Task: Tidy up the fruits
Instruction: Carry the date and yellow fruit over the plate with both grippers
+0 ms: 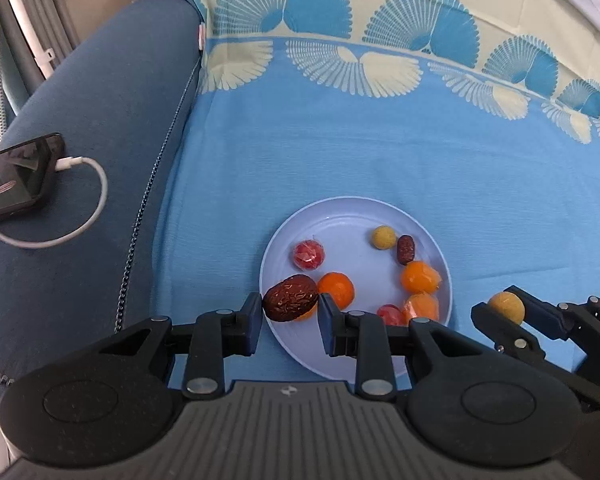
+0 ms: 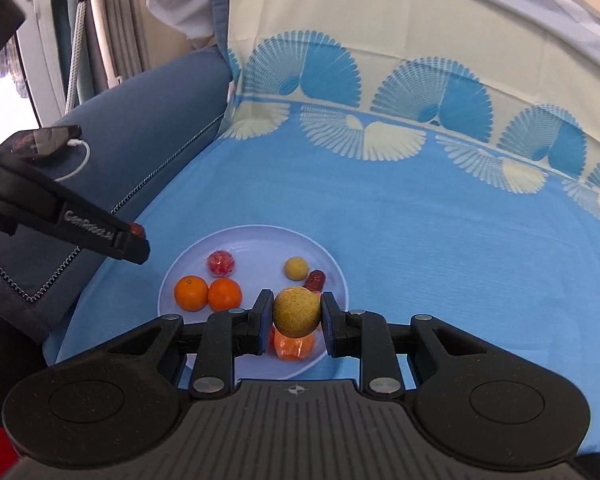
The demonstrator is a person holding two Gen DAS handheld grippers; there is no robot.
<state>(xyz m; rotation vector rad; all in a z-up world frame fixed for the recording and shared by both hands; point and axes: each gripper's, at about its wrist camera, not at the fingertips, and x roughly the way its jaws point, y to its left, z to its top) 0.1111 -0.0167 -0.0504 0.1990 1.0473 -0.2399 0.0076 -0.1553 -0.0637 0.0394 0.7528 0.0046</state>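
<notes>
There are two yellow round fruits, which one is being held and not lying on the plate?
The larger yellow fruit, clamped in the right hand-held gripper above the plate. The smaller yellow fruit lies loose on the plate beside a red date.

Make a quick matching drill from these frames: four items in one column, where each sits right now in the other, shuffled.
Items:
1. large wrinkled date
2. big yellow ball fruit
3. small dark date
4. phone

Places:
A. on the dark blue sofa arm, cable plugged in
B. clamped in the right claw
C. lying on the plate, beside a small yellow fruit
D. clamped in the left claw

Pairs: 1-D, 2-B, 3-C, 4-A
</notes>
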